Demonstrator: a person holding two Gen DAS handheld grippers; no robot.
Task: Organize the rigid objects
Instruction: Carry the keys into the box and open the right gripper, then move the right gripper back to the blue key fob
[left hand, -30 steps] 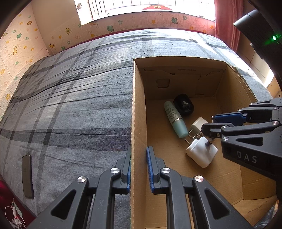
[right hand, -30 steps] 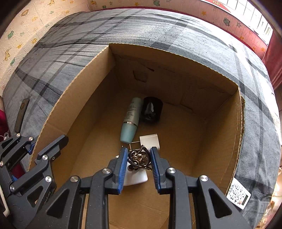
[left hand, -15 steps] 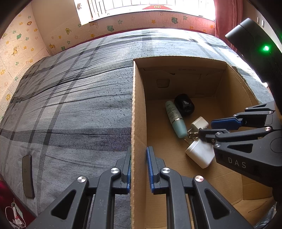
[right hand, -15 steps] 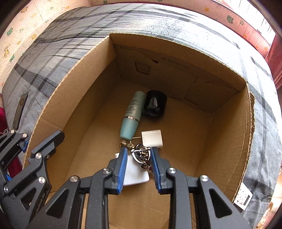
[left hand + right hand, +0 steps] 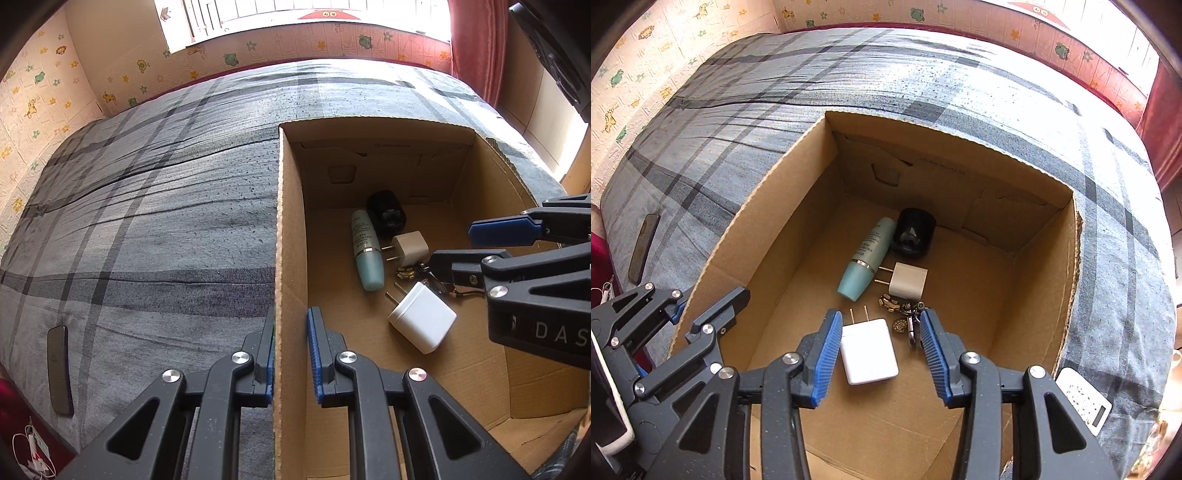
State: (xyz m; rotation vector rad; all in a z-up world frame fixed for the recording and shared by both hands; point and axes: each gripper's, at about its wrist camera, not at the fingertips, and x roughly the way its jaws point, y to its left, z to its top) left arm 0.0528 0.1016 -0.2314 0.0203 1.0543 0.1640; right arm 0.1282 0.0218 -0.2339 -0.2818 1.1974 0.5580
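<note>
My left gripper [image 5: 290, 354] pinches the left wall of the cardboard box [image 5: 290, 236]. My right gripper [image 5: 881, 347] is wide and holds nothing. The keychain [image 5: 903, 314] lies on the box floor, just past the big white plug [image 5: 868, 352], near the small plug [image 5: 908, 280] and the green bottle [image 5: 866, 260].

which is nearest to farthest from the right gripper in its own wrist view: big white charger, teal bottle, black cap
1. big white charger, lying on the box floor between the open fingers of the right gripper.
2. teal bottle, farther in, lying slightly left.
3. black cap, deepest, near the back wall, touching the bottle's far end.
</note>
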